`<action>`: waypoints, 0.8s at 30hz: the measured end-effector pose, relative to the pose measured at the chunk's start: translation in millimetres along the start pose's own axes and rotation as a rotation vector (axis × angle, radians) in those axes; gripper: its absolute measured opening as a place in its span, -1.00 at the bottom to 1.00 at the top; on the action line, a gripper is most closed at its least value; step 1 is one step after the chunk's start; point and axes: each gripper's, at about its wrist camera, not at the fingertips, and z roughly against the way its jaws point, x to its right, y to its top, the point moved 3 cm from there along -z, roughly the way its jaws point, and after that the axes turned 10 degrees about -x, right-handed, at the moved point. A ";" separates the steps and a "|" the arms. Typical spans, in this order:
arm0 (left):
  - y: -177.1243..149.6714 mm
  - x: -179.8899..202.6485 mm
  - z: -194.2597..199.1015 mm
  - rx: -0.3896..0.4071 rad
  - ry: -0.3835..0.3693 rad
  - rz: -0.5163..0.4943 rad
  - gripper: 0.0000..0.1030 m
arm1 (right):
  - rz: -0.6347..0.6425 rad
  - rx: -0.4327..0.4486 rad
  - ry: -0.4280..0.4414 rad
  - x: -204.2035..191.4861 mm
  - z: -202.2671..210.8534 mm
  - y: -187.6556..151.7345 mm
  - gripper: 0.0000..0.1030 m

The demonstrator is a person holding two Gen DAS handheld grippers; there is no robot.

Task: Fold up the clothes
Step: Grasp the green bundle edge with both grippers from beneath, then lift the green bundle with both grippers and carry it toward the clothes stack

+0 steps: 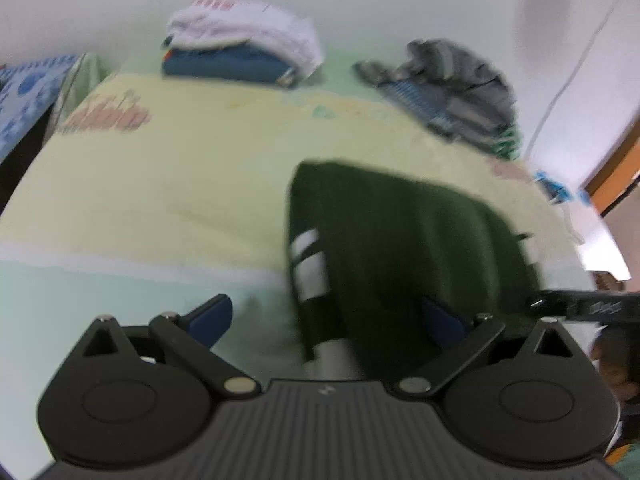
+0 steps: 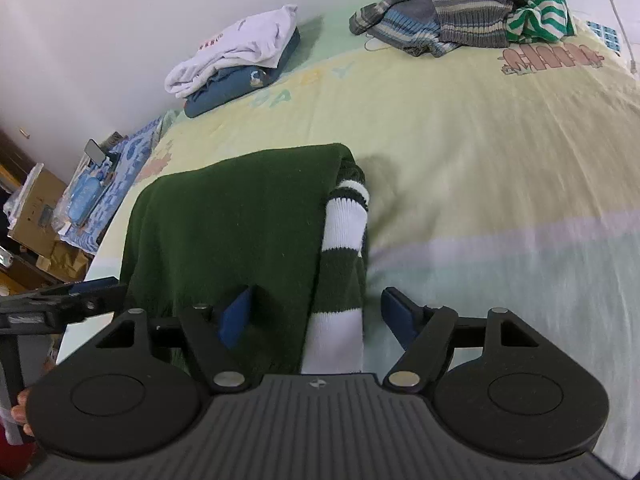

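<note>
Sweater [image 2: 240,232] dark green, folded, lower centre of bed [image 2: 500,168] | striped sleeve [image 2: 344,248] laid along its edge, likely tucked | right gripper [image 2: 316,316] jaws wide, gripping nothing | left gripper [image 1: 332,320] likewise open | folded stack [image 2: 236,64] upper left.

Your left tongs [image 1: 326,318] and right tongs [image 2: 316,314] look alike: a black ribbed body, two round black discs either side, black link arms pinned with silver screws, and dark blue pads [image 2: 236,316] at the tips. A small white mark sits at the body's centre.
</note>
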 end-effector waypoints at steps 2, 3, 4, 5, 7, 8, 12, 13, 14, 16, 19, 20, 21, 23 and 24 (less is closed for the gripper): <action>0.6 9.5 2.7 0.015 -0.010 -0.019 0.98 | 0.009 0.001 -0.002 0.0 0.0 -0.2 0.42; 0.3 13.8 1.1 0.009 -0.007 -0.031 0.98 | 0.006 0.001 0.001 0.8 0.1 -0.1 0.42; -0.6 16.8 -4.7 -0.013 0.003 -0.044 0.98 | 0.004 0.000 0.003 1.6 0.3 0.0 0.42; -1.6 18.9 -10.6 -0.034 0.011 -0.052 0.98 | 0.005 0.000 0.005 2.0 0.5 -0.2 0.42; -3.6 22.1 -21.6 -0.072 0.026 -0.063 0.98 | 0.011 -0.003 0.004 2.6 1.1 -1.2 0.43; -4.3 21.3 -24.2 -0.078 0.029 -0.059 0.98 | 0.012 -0.004 0.004 3.3 1.5 -1.7 0.43; -4.6 10.9 -34.3 -0.113 -0.011 0.001 0.99 | 0.026 -0.001 0.000 3.0 1.6 -2.2 0.45; -4.1 6.4 -37.0 -0.128 -0.036 0.028 0.99 | 0.033 0.000 -0.004 2.2 1.3 -2.3 0.45; -3.6 1.9 -39.6 -0.142 -0.061 0.055 0.98 | 0.037 0.000 -0.006 1.8 0.8 -1.9 0.46; -3.4 0.5 -41.4 -0.155 -0.080 0.061 0.99 | 0.041 0.001 -0.005 1.7 0.1 -0.6 0.48; -3.8 3.5 -42.1 -0.162 -0.093 0.032 0.98 | 0.043 -0.004 -0.005 2.0 -1.1 2.7 0.50; -4.0 3.5 -42.6 -0.163 -0.105 0.022 0.98 | 0.044 -0.006 -0.006 1.7 -1.8 3.8 0.51; -3.9 3.9 -43.2 -0.166 -0.117 0.008 0.98 | 0.045 -0.007 -0.007 1.1 -2.5 4.7 0.52; -3.9 5.6 -44.4 -0.174 -0.135 -0.024 0.98 | 0.048 -0.015 -0.002 0.6 -2.7 4.6 0.54; -4.0 6.4 -44.8 -0.180 -0.144 -0.038 0.98 | 0.049 -0.024 0.002 0.5 -1.9 4.3 0.53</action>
